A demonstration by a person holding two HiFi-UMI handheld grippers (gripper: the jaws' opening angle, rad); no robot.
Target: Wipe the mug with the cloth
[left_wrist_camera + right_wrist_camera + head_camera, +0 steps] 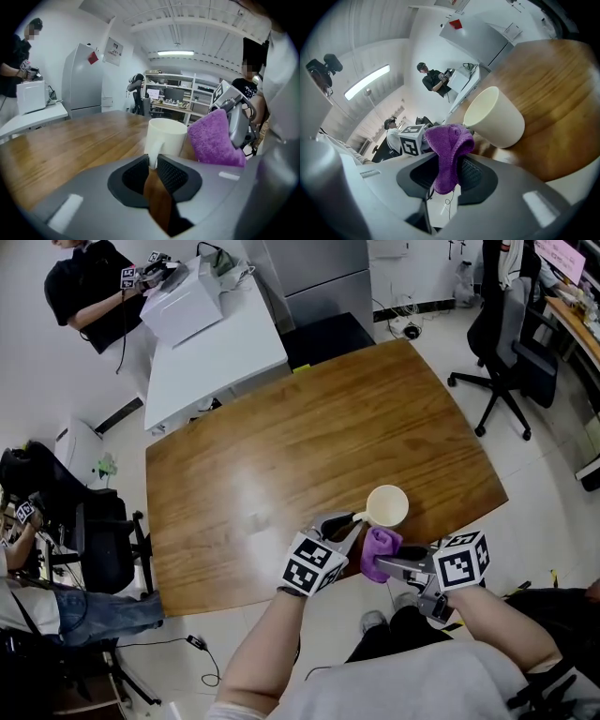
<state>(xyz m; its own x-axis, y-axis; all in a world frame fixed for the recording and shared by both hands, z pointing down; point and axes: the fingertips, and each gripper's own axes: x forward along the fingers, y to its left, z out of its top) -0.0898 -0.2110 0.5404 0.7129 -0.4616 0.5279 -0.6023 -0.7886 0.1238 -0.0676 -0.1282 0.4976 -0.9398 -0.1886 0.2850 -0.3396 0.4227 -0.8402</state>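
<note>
A cream mug (387, 505) stands upright near the front edge of the wooden table (281, 446). My left gripper (351, 522) reaches it from the left and is shut on its handle; in the left gripper view the pads pinch the handle (153, 158) below the mug (166, 136). My right gripper (382, 564) is shut on a purple cloth (380, 548), which hangs bunched just in front of the mug, close to its wall. In the right gripper view the cloth (450, 140) drapes between the jaws, with the mug (494, 117) just beyond.
A white table (216, 352) with a white box (183, 301) stands at the back left, a person (89, 287) beside it. Office chairs sit at the right (511, 343) and left (94, 531). The table's front edge runs just under both grippers.
</note>
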